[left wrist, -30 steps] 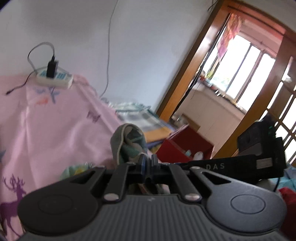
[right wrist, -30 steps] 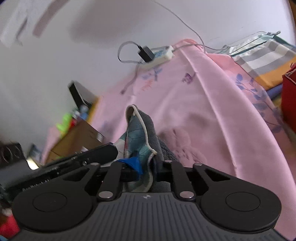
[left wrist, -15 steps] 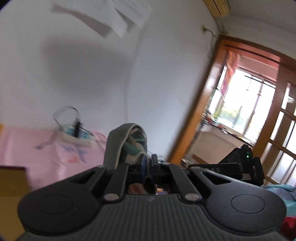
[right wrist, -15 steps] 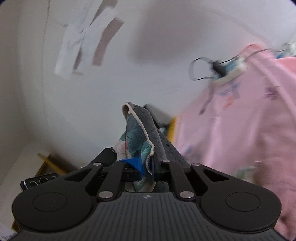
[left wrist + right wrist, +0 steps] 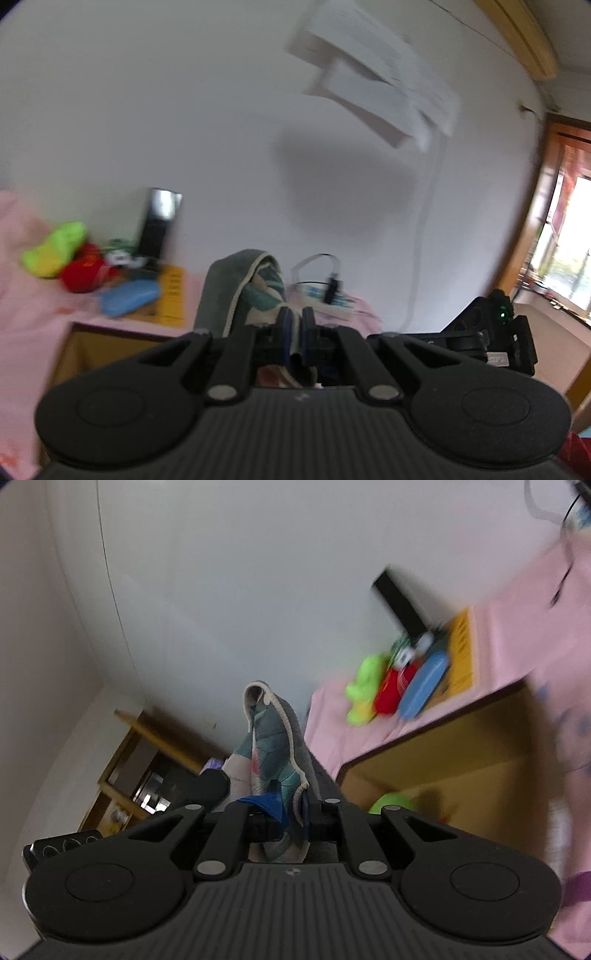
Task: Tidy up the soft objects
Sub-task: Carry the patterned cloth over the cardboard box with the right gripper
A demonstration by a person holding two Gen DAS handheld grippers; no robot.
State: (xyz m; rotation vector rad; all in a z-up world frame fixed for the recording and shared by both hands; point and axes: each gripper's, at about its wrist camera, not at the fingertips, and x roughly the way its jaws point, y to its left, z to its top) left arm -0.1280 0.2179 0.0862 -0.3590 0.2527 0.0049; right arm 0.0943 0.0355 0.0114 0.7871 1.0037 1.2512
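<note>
A grey cloth with a teal leaf print and a pale piped hem [image 5: 240, 291] is held up in the air between both hands. My left gripper [image 5: 294, 334] is shut on one edge of it, the fabric standing up in a fold past the fingers. My right gripper [image 5: 291, 812] is shut on the same cloth [image 5: 273, 734], which rises in a peak ahead of the blue-taped fingers. The other gripper's black body [image 5: 491, 332] shows at the right of the left wrist view.
A pink-draped wooden cabinet [image 5: 436, 746] carries a green soft toy [image 5: 364, 688], a red one [image 5: 393, 692], a blue case [image 5: 424, 683] and a black box [image 5: 399, 602]. A power strip with a plug [image 5: 328, 295] lies on pink cloth. A window [image 5: 565, 236] is right, a low wooden shelf [image 5: 144, 771] left.
Both grippers swung left with the cloth between them and rose a little. The window and red box slid out of view; the cabinet top with the toys came in.
</note>
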